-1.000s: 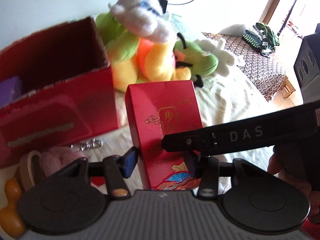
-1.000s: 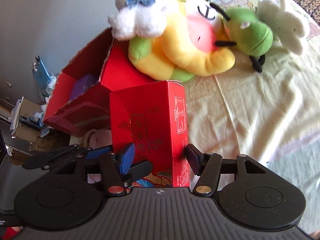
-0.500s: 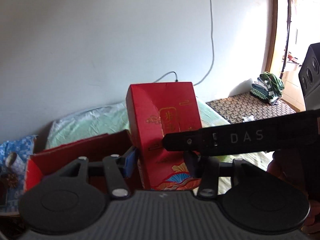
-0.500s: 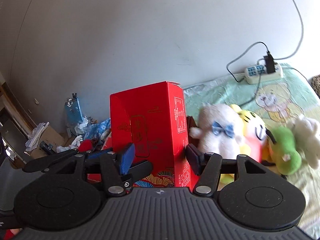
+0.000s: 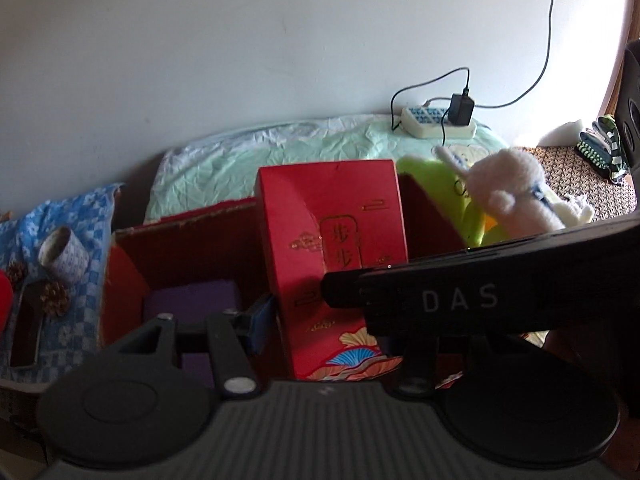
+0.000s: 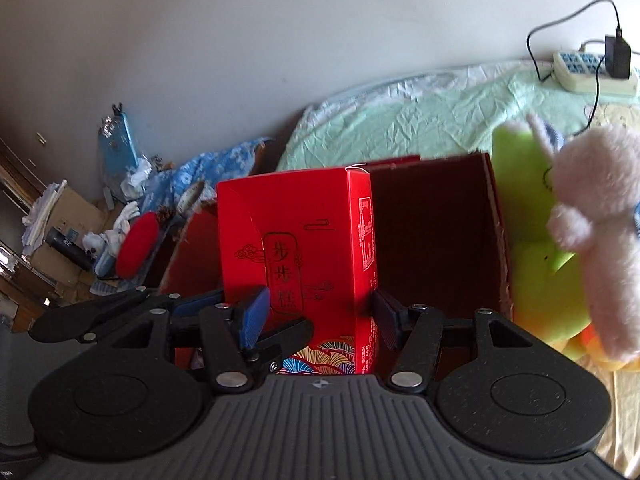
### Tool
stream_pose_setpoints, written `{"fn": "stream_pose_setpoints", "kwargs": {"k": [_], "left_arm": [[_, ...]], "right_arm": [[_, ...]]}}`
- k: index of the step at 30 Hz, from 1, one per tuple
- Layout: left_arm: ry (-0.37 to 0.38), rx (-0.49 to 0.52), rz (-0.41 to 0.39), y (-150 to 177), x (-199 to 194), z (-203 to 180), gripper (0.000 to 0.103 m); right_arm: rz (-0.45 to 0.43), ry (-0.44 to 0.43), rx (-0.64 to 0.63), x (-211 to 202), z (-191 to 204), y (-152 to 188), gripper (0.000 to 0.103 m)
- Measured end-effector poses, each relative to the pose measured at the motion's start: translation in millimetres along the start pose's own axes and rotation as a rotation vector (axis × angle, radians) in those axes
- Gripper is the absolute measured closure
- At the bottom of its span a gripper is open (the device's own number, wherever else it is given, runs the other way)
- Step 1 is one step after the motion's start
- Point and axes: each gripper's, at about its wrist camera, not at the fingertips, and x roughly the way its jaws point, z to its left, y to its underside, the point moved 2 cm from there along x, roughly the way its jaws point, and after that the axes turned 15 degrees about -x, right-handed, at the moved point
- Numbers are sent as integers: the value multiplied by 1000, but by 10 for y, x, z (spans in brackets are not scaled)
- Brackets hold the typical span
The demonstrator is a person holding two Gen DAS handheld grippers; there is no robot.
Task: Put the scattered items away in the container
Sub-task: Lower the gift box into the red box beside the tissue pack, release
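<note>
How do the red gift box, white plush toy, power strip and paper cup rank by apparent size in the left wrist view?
1. red gift box, though it sits nearest the camera
2. white plush toy
3. power strip and paper cup: these look alike, so unranked

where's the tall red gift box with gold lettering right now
The tall red gift box is centred in both wrist views, gripped by the left gripper and right gripper, above the open red cardboard container beside the plush toys.
</note>
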Motion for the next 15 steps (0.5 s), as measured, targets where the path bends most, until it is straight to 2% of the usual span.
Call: {"fn": "stream_pose_setpoints", "kwargs": {"k": [3,11,15], "left_arm": [[-1,-9,73,54,226,123,55],[-16,-28,203,142,549,287,54],[-6,-44,238,173,597,373,56]], "right_arm": [[67,11,27,207,-18,52,43],[241,48,76,574,58,138,44],[302,44,124,704,46,147,42]]}}
